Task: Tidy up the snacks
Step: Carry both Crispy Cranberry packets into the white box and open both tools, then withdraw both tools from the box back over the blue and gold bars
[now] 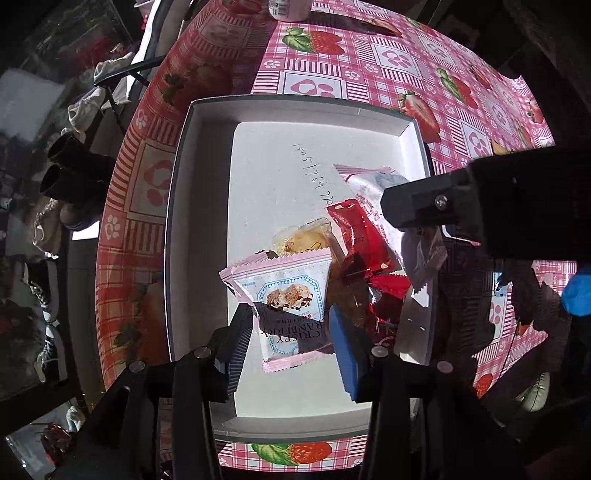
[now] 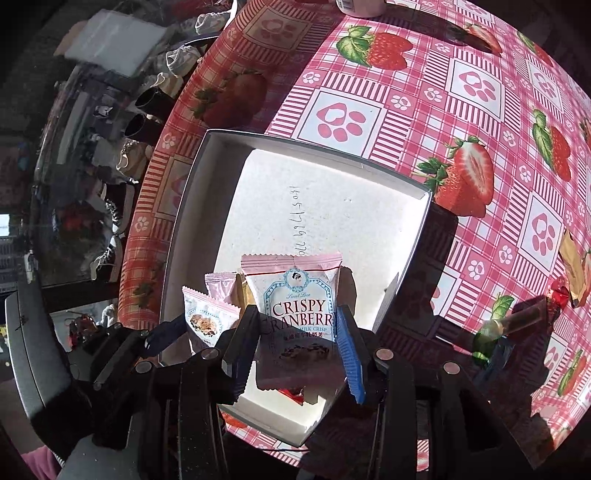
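- You've got a table under a pink-checked tablecloth (image 2: 424,122) with a strawberry and paw-print pattern; the cloth drapes over the left edge.
- A shallow white box (image 1: 207,155) with a dark rim sits directly on the cloth, near that left edge. Handwritten digits on its floor.
- At the far edge, the base of a white container (image 1: 288,9) stands on the cloth, mostly cut off by the frame.
- To the right of the box, well apart from it, loose snacks lie on the cloth: a yellowish packet (image 2: 572,269), a small red-wrapped candy (image 2: 557,295) just beside it, and a dark stick-shaped wrapper (image 2: 517,317) nearby.
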`<action>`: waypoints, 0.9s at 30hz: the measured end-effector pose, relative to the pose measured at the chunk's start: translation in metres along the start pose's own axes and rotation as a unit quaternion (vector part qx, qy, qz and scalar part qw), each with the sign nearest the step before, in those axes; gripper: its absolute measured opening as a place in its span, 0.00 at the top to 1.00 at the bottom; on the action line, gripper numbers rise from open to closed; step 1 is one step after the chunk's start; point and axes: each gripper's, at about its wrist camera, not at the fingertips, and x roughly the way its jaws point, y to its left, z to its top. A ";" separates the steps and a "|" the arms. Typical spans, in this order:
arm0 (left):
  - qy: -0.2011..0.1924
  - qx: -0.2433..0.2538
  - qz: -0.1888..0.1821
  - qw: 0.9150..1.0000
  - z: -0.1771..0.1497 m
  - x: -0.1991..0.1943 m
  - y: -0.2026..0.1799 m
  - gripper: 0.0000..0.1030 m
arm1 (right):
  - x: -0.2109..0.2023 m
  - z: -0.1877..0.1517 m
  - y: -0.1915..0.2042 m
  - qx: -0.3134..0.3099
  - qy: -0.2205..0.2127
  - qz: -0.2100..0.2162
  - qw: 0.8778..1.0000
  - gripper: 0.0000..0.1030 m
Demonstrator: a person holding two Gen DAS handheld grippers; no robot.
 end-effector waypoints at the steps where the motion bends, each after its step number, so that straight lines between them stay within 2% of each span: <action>1: 0.000 0.000 0.000 1.000 -0.001 0.000 0.000 0.41 | 0.000 0.000 0.000 0.001 0.001 0.001 1.000 0.57; 2: 0.000 0.000 0.002 1.000 -0.001 -0.001 0.000 0.38 | 0.000 0.000 -0.001 0.002 0.002 0.003 1.000 0.55; 4: -0.003 -0.009 -0.002 1.000 -0.002 -0.003 0.001 0.30 | -0.001 0.000 -0.004 0.006 0.002 -0.003 1.000 0.28; 5: -0.002 -0.011 -0.001 1.000 -0.002 -0.003 0.002 0.30 | -0.002 -0.001 -0.007 0.009 -0.001 -0.004 1.000 0.25; 8: 0.005 -0.009 0.003 1.000 -0.002 -0.002 -0.001 0.29 | -0.004 -0.002 -0.015 0.017 0.000 0.001 1.000 0.24; 9: 0.005 -0.008 0.002 1.000 -0.002 -0.001 -0.004 0.28 | -0.005 -0.002 -0.018 0.020 0.000 -0.002 1.000 0.17; 10: 0.005 -0.009 -0.001 1.000 -0.002 -0.002 -0.004 0.27 | -0.007 -0.003 -0.021 0.022 -0.002 -0.008 1.000 0.04; 11: 0.006 -0.008 0.000 1.000 -0.001 -0.003 -0.006 0.27 | -0.009 -0.005 -0.026 0.026 -0.005 -0.021 0.999 0.00; 14: 0.004 0.005 0.003 1.000 0.002 -0.007 -0.014 0.26 | -0.015 -0.011 -0.045 0.041 -0.013 -0.025 0.999 0.00; 18: 0.003 0.024 0.000 1.000 0.007 -0.012 -0.033 0.26 | -0.013 -0.024 -0.079 0.075 0.000 -0.037 0.996 0.00; 27: 0.005 0.089 -0.008 0.996 0.017 -0.017 -0.086 0.25 | -0.017 -0.074 -0.163 0.182 0.009 -0.039 0.983 0.00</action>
